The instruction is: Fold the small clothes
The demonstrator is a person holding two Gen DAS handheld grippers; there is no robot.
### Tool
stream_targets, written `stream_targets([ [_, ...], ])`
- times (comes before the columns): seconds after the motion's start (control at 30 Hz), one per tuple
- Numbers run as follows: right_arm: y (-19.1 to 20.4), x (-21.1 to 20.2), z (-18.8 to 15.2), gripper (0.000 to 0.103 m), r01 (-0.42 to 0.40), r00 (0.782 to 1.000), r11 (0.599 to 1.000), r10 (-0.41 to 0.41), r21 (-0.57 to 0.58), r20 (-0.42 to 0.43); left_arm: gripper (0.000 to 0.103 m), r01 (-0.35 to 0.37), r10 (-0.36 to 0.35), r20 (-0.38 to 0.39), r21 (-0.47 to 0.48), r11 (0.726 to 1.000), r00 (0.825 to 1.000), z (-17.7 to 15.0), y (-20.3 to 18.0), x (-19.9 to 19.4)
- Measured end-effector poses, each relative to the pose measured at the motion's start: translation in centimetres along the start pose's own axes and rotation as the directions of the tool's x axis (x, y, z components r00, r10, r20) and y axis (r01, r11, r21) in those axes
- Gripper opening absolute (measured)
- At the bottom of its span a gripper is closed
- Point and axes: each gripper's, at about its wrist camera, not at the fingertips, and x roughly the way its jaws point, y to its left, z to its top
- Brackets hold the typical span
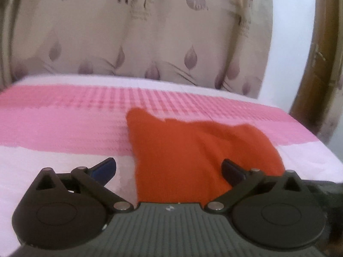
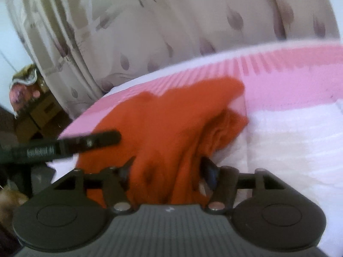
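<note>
Both wrist views look forward and slightly down along their own fingers, close over the bed (image 1: 64, 128), facing the curtain (image 1: 137, 42). Both share the orange garment (image 1: 193, 150) just ahead.

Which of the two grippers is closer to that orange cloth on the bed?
Right. The right gripper has the orange cloth bunched between its fingers; the left gripper stands wide open at the cloth's edge.

Leaf-print curtain (image 1: 137, 42), wooden door (image 1: 317, 64)

Leaf-print curtain (image 1: 137, 34) behind pink/white bedsheet (image 1: 53, 115); wood door (image 1: 317, 60).
</note>
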Motion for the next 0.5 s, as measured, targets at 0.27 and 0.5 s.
stream_targets([
  [0.27,2.2,-4.6,-1.7,0.087,0.075,0.984,0.994,-0.061,-0.076,0.170,0.103,-0.203,0.191,0.138,0.079,0.976,0.972,0.4,-2.6,-2.5],
  [0.5,3.3,-7.4,-2.0,0.098,0.139,0.962,0.987,-0.114,-0.085,0.250,0.103,-0.320,0.284,0.280,0.091,0.943,0.917,1.4,-4.8,-5.7],
])
